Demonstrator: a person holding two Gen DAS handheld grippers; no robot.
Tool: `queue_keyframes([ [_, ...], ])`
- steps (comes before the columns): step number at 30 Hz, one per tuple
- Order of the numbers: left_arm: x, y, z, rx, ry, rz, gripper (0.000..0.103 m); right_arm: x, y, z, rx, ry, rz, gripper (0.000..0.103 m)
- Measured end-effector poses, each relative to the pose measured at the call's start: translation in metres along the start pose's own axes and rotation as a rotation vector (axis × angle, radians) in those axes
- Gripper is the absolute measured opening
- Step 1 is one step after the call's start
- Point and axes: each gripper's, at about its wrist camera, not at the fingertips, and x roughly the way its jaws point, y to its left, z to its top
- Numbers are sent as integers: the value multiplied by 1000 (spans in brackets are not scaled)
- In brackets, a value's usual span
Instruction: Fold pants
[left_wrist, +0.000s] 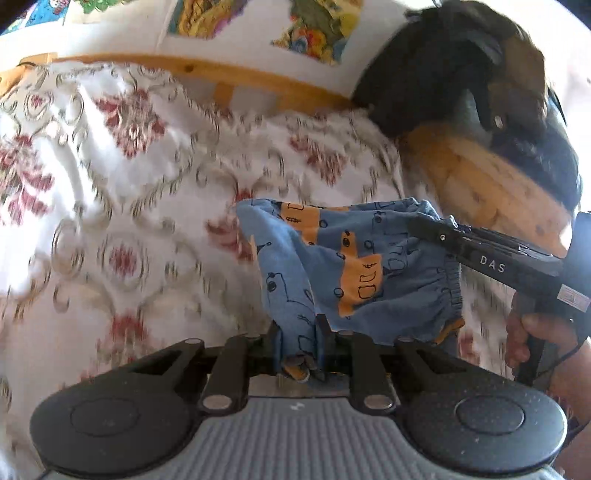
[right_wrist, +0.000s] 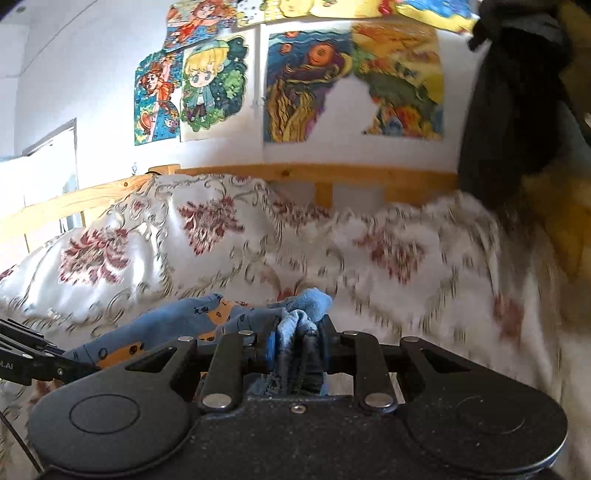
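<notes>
The small blue pants (left_wrist: 351, 258) with orange vehicle prints hang stretched above the bed between both grippers. My left gripper (left_wrist: 300, 334) is shut on one bunched end of the cloth. The right gripper (left_wrist: 432, 223) reaches in from the right in the left wrist view, pinching the elastic waistband end, with a hand (left_wrist: 524, 339) on its grip. Through the right wrist camera, my right gripper (right_wrist: 299, 336) is shut on a wad of the pants (right_wrist: 184, 317), and the left gripper's fingers (right_wrist: 44, 363) show at the left edge.
A white bedspread (left_wrist: 129, 184) with red flowers covers the bed (right_wrist: 388, 251) under the pants. A wooden bed rail (right_wrist: 314, 173) runs along the wall, which carries colourful posters (right_wrist: 306, 88). Dark clothing (left_wrist: 461, 66) hangs over the wooden frame at the right.
</notes>
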Motion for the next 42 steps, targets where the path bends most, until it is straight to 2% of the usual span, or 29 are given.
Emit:
queue_keyframes([
  [4, 22, 9, 29, -16, -70, 15, 18, 44, -23, 40, -44, 0, 38, 23],
  [7, 49, 24, 36, -42, -64, 29, 18, 84, -37, 49, -54, 50, 61, 23],
  [10, 80, 45, 28, -83, -17, 49, 18, 125, -51, 36, -22, 125, 91, 23],
  [14, 115, 73, 3, -150, 85, 74, 19, 163, -57, -6, -8, 242, 100, 24],
  [16, 114, 77, -6, -153, 77, 57, 21, 167, -61, -22, 2, 247, 97, 25],
  [20, 113, 78, -8, -114, 72, 52, 25, 167, -75, -28, 92, 227, 124, 29],
  [25, 115, 78, -8, -116, 75, 57, 28, 169, -73, -28, 71, 222, 117, 31],
  [29, 115, 77, -6, -105, 77, 70, 32, 167, -72, -27, 61, 218, 100, 37],
  [31, 114, 77, -5, -108, 82, 76, 36, 165, -71, -26, 60, 215, 88, 42],
  [34, 112, 77, -2, -120, 91, 79, 47, 159, -69, -22, 57, 204, 69, 57],
  [36, 107, 75, -1, -118, 91, 90, 57, 151, -67, -19, 59, 188, 64, 69],
  [38, 99, 71, 0, -108, 71, 106, 72, 141, -64, -16, 64, 171, 57, 77],
  [40, 88, 64, 1, -94, 37, 118, 78, 128, -60, -14, 68, 146, 48, 82],
  [42, 77, 57, 3, -83, 12, 138, 91, 112, -54, -13, 76, 116, 28, 91],
])
